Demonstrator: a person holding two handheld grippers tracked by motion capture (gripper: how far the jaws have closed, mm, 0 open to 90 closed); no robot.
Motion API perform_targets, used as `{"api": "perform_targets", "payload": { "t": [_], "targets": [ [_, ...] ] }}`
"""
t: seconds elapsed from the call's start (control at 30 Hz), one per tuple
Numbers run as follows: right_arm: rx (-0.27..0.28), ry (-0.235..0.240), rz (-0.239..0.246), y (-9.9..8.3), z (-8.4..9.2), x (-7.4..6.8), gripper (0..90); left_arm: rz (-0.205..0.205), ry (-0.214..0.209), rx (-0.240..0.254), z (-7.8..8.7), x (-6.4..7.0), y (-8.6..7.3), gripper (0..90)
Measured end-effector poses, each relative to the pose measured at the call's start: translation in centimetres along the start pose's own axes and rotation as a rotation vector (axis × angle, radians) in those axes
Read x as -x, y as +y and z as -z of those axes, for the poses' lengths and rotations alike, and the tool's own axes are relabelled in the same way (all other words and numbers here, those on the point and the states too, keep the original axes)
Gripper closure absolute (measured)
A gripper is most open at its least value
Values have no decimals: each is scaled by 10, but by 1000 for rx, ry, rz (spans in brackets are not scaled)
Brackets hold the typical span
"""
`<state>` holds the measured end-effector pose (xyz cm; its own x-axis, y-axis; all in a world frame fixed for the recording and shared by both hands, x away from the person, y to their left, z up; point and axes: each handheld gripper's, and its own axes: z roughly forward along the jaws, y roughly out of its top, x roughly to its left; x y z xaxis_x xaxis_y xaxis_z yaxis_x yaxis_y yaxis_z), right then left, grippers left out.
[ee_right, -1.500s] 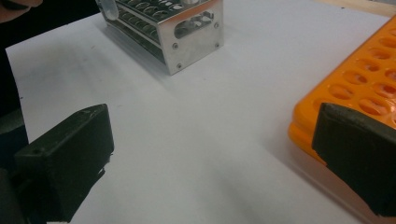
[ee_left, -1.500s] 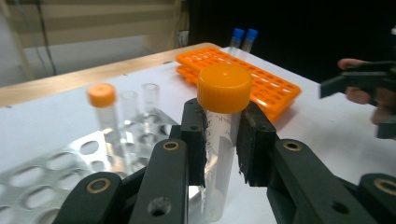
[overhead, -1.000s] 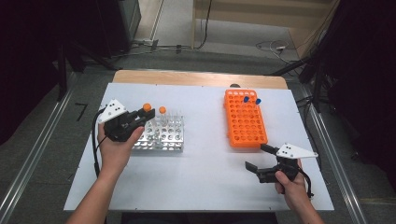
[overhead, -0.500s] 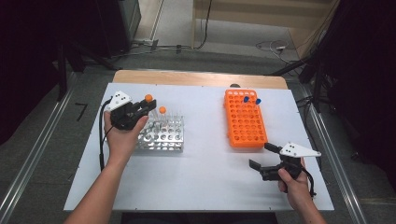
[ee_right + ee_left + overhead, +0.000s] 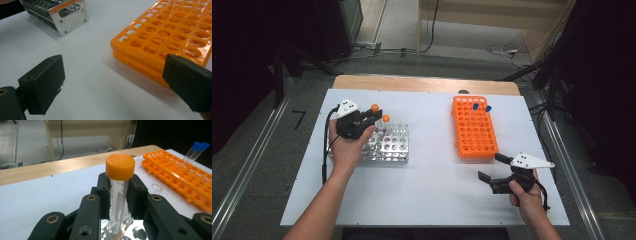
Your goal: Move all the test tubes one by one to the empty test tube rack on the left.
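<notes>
Above the metal rack (image 5: 389, 145), an orange-capped tube (image 5: 119, 185) between the left tongs (image 5: 119, 192).

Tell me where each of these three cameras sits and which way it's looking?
High view: above the table's near side, facing forward and down; both forearms, left gripper and right gripper show.
Left gripper view: rides that gripper, looking along jaws clamped on an orange-capped tube.
Right gripper view: rides that gripper, looking between open jaws across the table.
Shared: all three see the orange rack and metal rack.
</notes>
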<state>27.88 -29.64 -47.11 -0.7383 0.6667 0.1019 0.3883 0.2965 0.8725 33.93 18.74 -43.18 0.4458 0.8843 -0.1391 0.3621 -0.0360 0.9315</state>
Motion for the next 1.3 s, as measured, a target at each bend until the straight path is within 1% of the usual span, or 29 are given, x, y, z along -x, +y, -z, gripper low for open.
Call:
{"api": "perform_targets", "payload": {
  "t": [0.13,0.23,0.33,0.4,0.47,0.53,0.63,0.73,0.87,1.03,1.1,1.2,1.3],
  "targets": [
    [-1,0,1,0,0,0,29,-9,6,-33,-3,1,-2,747],
    [-3,1,1,-1,-1,0,29,-20,23,-49,-4,2,-2,729],
    [-3,0,4,-1,-1,0,29,-1,24,-67,-4,2,-2,673],
    [-3,0,5,-1,-1,1,30,0,22,-69,-2,1,-2,639],
    [-2,1,5,-1,-1,1,30,14,21,-62,1,1,0,589],
    [-3,2,5,-1,-1,1,30,28,10,-49,5,1,1,551],
    [-5,0,4,-1,-2,1,30,30,5,-28,10,2,3,504],
    [-3,-1,5,-1,-2,0,30,49,-7,-4,17,1,5,467],
    [-3,-3,3,0,-2,0,30,46,-27,22,27,6,5,377],
    [-2,-9,4,0,-2,2,30,47,-76,34,40,15,0,161],
    [1,-13,1,0,-2,3,30,40,-101,35,45,21,-4,98],
    [10,-16,2,1,-2,5,30,21,-132,35,53,29,-12,55],
    [20,-31,-1,4,-2,8,33,20,-158,42,60,37,-19,26]
  ]
}}
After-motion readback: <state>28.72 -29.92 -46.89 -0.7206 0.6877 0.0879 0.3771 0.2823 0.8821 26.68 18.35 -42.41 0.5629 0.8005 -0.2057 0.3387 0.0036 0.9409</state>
